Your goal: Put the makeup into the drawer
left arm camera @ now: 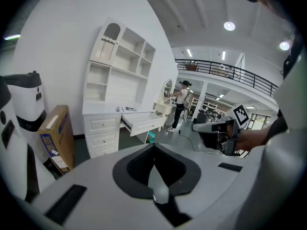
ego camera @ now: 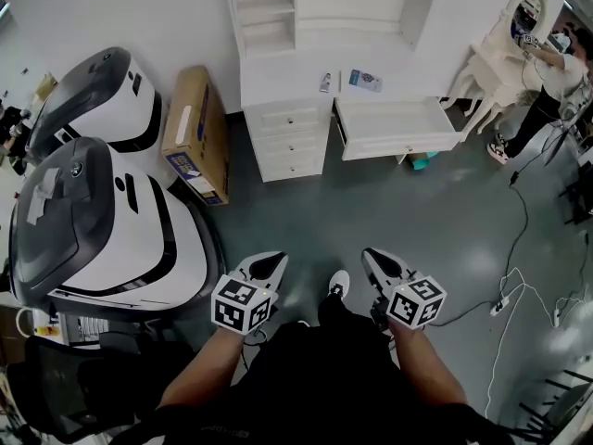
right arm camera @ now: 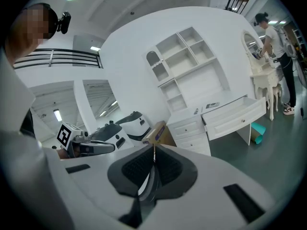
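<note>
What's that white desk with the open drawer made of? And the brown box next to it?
The white desk looks like painted wood or board: smooth, matte white all over; the paint hides which. The brown box looks like cardboard: dull tan sides, flat folded edges, a printed label.

Left gripper [ego camera: 271, 263] and right gripper [ego camera: 373, 258] side by side, jaws together, empty.

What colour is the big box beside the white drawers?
Brown. The cardboard box shows best in the head view.
</note>
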Action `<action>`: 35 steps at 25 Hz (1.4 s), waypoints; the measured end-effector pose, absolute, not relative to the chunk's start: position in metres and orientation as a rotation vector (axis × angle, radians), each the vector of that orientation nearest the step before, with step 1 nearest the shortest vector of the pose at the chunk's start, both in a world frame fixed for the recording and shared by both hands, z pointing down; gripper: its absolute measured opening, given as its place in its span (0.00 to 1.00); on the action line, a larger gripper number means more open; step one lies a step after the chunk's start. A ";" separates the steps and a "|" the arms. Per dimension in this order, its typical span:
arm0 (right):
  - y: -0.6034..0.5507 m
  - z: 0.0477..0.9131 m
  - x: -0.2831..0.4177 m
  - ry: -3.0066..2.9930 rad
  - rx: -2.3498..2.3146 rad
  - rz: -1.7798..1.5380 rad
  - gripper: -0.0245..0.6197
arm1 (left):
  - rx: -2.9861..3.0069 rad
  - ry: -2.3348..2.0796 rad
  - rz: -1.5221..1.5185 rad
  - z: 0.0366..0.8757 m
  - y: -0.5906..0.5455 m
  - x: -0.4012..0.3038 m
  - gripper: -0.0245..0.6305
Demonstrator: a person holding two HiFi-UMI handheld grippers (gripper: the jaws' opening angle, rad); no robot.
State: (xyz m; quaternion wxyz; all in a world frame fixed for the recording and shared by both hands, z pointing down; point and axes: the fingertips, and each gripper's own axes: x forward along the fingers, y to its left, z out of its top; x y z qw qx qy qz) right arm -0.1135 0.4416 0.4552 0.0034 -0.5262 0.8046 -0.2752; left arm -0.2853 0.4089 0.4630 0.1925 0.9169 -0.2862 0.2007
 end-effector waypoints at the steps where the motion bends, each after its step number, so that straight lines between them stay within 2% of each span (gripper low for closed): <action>1: 0.435 0.455 -0.109 2.519 -1.648 -0.862 0.08 | 2.576 -0.804 0.566 0.462 0.402 -0.281 0.05; 19: 0.302 0.453 -0.001 2.517 -1.675 -0.836 0.08 | 2.594 -0.812 0.613 0.444 0.276 -0.182 0.05; 35: 0.274 0.474 0.074 2.484 -1.670 -0.872 0.08 | 2.617 -0.821 0.624 0.445 0.226 -0.100 0.05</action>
